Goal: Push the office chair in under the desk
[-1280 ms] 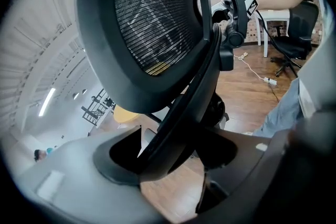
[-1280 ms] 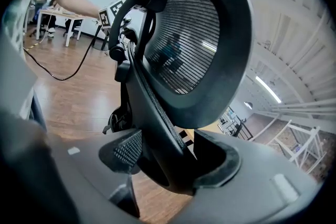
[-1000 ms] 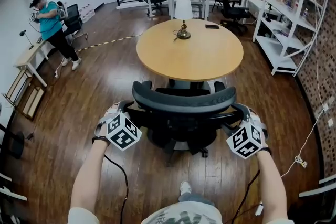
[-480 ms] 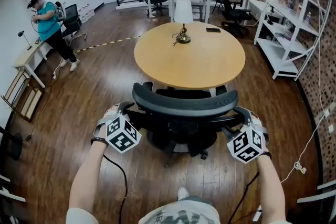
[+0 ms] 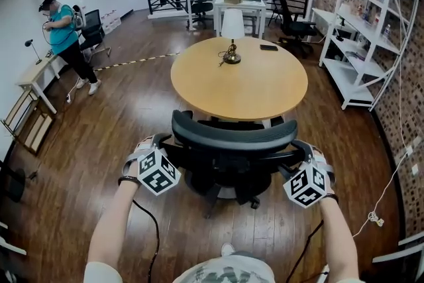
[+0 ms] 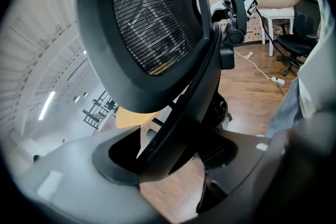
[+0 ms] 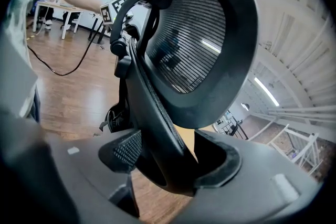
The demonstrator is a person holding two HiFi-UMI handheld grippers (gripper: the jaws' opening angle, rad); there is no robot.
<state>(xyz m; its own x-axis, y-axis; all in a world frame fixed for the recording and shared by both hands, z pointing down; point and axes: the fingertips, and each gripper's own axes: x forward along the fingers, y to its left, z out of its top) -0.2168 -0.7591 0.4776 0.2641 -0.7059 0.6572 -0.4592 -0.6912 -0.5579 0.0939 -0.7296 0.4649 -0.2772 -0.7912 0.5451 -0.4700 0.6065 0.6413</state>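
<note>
While the office chair [image 5: 233, 136] stands close against the near edge of the round tabletop [image 5: 252, 86] in the head view, it is flanked by the left gripper [image 5: 151, 148] and right gripper [image 5: 306, 157], evidently for an even push across the wooden floor [image 5: 112, 122]; a lamp [image 5: 232, 26] is carried by the tabletop; white shelving [image 5: 364, 30] is set along the brick wall; in the left gripper view the jaws are held wide astride the backrest frame [image 6: 184, 107], unclamped; in the right gripper view likewise, the frame being rested against one jaw.
</note>
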